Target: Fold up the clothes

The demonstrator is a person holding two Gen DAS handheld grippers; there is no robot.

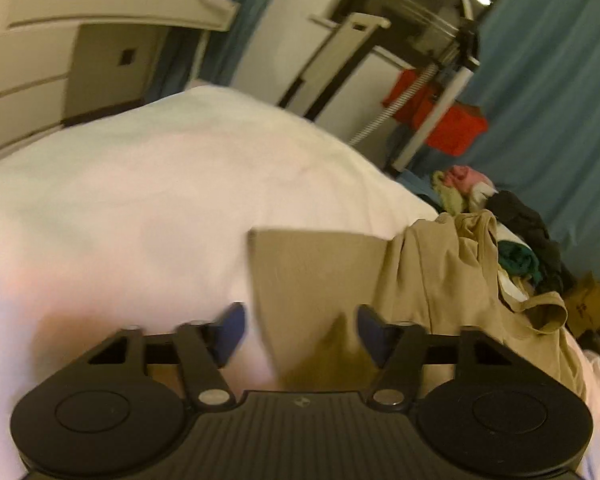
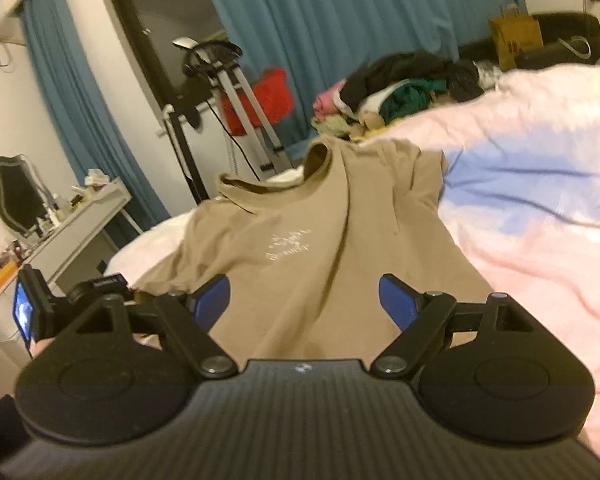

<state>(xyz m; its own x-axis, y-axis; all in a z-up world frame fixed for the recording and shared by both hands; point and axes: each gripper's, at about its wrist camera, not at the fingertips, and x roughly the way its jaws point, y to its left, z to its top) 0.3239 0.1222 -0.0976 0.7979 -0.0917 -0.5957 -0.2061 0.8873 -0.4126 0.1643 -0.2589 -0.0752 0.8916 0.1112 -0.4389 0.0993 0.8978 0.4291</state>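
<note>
Tan T-shirt (image 2: 300,248) lies spread on the white bed (image 1: 140,184) between both wide-open grippers, left gripper (image 1: 300,330), right gripper (image 2: 305,300)

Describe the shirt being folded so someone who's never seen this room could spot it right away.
Start at the bed with the white sheet. Spread across it, nearer than the heap of mixed clothes, lies the tan T-shirt. It alone lies spread out, plain tan with small white chest lettering.

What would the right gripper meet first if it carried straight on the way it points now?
Most likely the tan cotton T-shirt spread on the bed: it fills the gap ahead of the open right gripper. Depth is unclear, so contact distance cannot be judged.
</note>
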